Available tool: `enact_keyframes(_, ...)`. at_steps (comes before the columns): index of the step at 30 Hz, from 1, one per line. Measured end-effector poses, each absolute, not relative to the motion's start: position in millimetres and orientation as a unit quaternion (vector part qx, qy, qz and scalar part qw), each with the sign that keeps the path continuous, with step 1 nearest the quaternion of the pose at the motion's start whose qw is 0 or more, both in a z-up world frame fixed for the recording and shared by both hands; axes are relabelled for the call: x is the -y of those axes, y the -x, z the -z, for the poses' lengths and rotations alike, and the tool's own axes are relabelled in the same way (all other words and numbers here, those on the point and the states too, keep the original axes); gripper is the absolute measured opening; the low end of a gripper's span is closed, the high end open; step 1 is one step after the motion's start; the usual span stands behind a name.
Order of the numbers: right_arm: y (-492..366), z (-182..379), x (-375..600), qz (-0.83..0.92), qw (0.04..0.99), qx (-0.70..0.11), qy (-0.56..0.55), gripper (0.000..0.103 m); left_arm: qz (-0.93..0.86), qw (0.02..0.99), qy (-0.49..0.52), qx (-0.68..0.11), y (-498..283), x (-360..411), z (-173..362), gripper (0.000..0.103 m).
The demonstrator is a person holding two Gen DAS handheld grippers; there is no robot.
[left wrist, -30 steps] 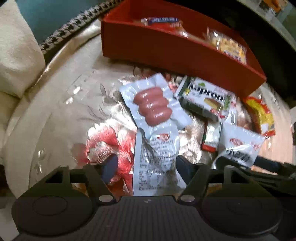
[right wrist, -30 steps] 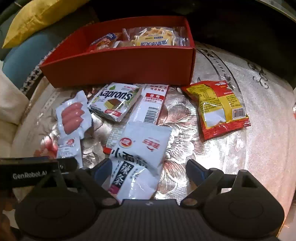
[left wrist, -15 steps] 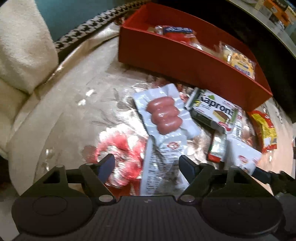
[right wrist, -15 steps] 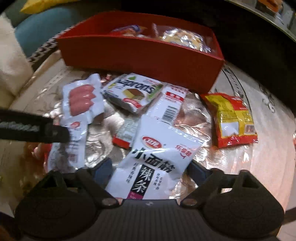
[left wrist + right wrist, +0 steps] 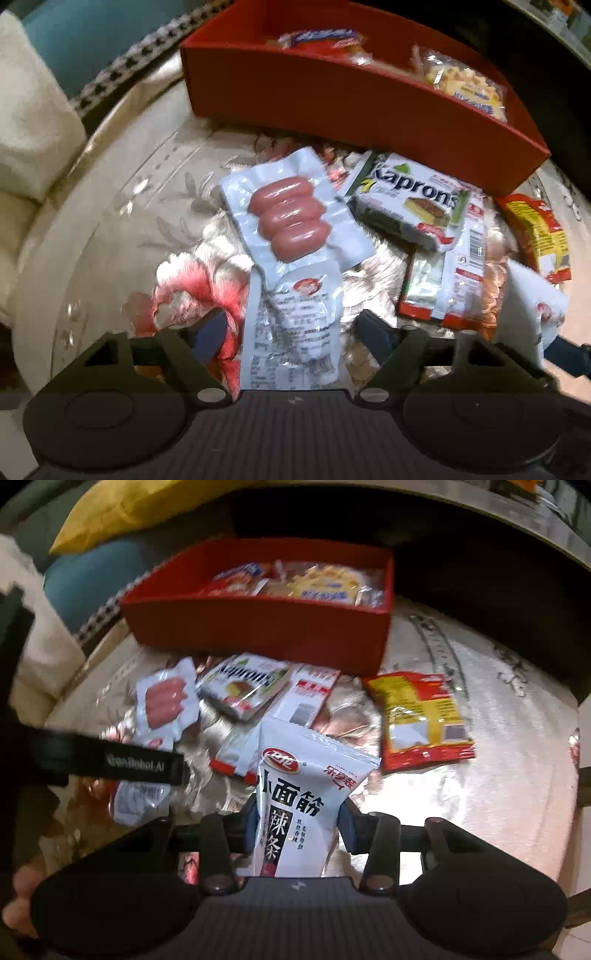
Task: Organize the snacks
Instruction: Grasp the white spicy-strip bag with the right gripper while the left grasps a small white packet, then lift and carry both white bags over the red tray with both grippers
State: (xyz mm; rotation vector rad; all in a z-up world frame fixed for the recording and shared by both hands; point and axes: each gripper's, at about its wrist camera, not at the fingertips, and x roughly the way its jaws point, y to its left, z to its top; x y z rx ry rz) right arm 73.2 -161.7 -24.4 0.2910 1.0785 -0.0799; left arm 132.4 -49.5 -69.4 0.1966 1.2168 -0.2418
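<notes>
Pickup underway: our right tool [image 5: 297, 821] has just clamped the white spicy-strip pouch [image 5: 299, 794], next needing the red cardboard box [image 5: 258, 627].

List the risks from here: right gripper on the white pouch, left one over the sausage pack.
1. The right gripper has just closed on the white pouch, pinching only its lower end; the pouch could swing or slip on the way to the red box.
2. The left gripper has been closing, but its pads do not yet press the sausage pack; the flat film may slide away.
3. The grippers are close together and might collide.
</notes>
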Motion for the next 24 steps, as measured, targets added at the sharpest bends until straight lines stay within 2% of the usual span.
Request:
enact_keyframes(1,-72.3,22.6,165.7,0.039,0.848,-0.508,-0.143,0.038,0.110,0.812,-0.095,-0.565,-130.9,50.2,66.6,0.063)
enact_keyframes(8,-70.3,10.7,177.6,0.046,0.857,-0.488,-0.158,0.038,0.124,0.808,-0.078,-0.571,-124.0,46.7,56.3,0.062)
enact_keyframes(24,-84.8,-18.2,181.6,0.045,0.880,-0.444,-0.162,0.038,0.154,0.849,-0.046,-0.504,-128.6,51.2,-0.2,0.062)
